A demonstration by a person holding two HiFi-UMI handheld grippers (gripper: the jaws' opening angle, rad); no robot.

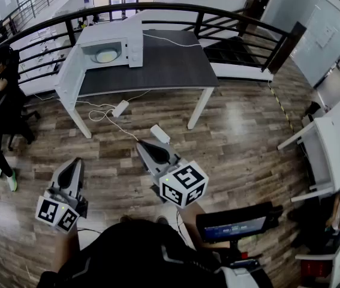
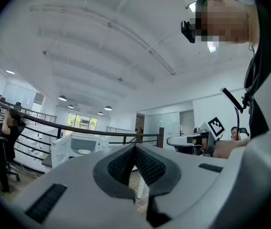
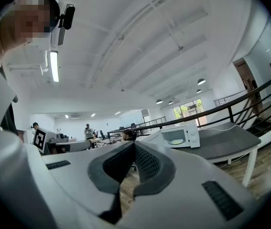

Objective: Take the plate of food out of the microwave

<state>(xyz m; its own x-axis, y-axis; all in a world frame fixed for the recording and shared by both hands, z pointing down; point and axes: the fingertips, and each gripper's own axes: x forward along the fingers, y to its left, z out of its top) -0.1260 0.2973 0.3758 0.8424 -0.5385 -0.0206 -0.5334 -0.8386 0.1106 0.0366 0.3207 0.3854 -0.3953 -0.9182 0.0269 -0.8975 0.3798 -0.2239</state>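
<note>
- Left gripper and right gripper: fingers pressed together, nothing between them.
- Plate sits inside the microwave, whose door is open, well ahead of both fingertips.
- Microwave stands at the table's far left edge.
- Open wooden floor lies between fingertips and table.

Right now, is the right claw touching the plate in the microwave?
Apart. The head view shows the right claw over the floor, well short of the table, with the plate inside the microwave.
</note>
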